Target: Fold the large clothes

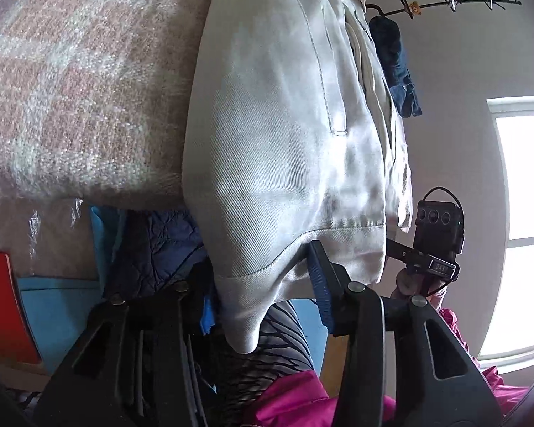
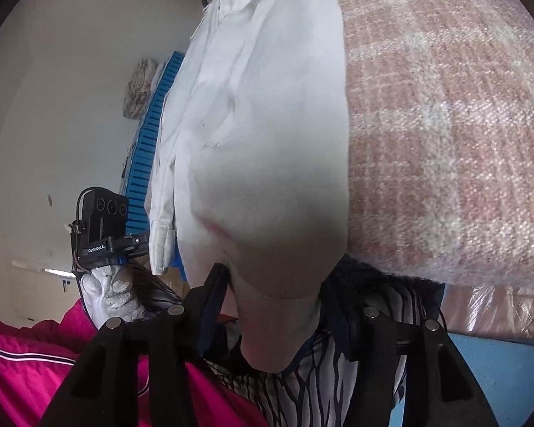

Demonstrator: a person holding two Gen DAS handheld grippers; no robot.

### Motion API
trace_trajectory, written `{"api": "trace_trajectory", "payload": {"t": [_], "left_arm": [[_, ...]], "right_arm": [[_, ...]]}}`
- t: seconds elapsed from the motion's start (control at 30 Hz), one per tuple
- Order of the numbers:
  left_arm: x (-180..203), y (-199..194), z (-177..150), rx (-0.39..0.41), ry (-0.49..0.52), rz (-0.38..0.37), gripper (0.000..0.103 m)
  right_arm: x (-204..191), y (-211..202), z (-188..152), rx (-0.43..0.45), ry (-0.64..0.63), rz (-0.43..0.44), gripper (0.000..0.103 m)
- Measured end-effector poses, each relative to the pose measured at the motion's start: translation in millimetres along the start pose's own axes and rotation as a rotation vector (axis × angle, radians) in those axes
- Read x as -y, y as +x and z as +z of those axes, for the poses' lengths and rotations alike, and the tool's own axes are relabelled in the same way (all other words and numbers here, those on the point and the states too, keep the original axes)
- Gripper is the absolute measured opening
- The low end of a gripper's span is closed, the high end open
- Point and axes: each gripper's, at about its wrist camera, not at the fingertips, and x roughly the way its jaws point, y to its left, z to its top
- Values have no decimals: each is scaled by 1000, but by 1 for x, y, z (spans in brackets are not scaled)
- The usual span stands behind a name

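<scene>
A large white garment (image 1: 288, 135) hangs over the edge of a pink and white checked blanket (image 1: 74, 82). My left gripper (image 1: 263, 284) is shut on its hem, with the blue-padded finger (image 1: 322, 284) pressed against the cloth. In the right wrist view the same white garment (image 2: 263, 149) fills the middle, and my right gripper (image 2: 274, 291) is shut on its lower edge. The right gripper (image 1: 434, 249) shows at the right of the left wrist view. The left gripper (image 2: 103, 231) shows at the left of the right wrist view, held by a white-gloved hand (image 2: 110, 295).
The checked blanket (image 2: 452, 135) lies on the bed. A magenta jacket (image 2: 25, 363), a black and white patterned garment (image 2: 313, 373) and a dark blue quilted garment (image 1: 160, 249) lie below. A window (image 1: 527, 227) is at the right. A blue crate (image 2: 149, 135) stands by the wall.
</scene>
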Motion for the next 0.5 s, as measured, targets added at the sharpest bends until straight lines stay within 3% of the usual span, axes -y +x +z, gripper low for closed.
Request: {"api": "trace_trajectory", "payload": {"t": [0.03,0.07,0.17,0.5], "left_arm": [[4,-2,-1,0,16,15,34],[9,-6,-3,3,31,25,29],[24,-20,-8,26,64,18,22],[67,-71,16,123,106,-101,19]], "right_arm": [[-9,1,-1,-13,-37,-9,50],[-16,3,-2,-26,-69,-2,40],[-32,-11,1,-14,-85,56,26],[-84,-55,27,173,-129,181,19]]}}
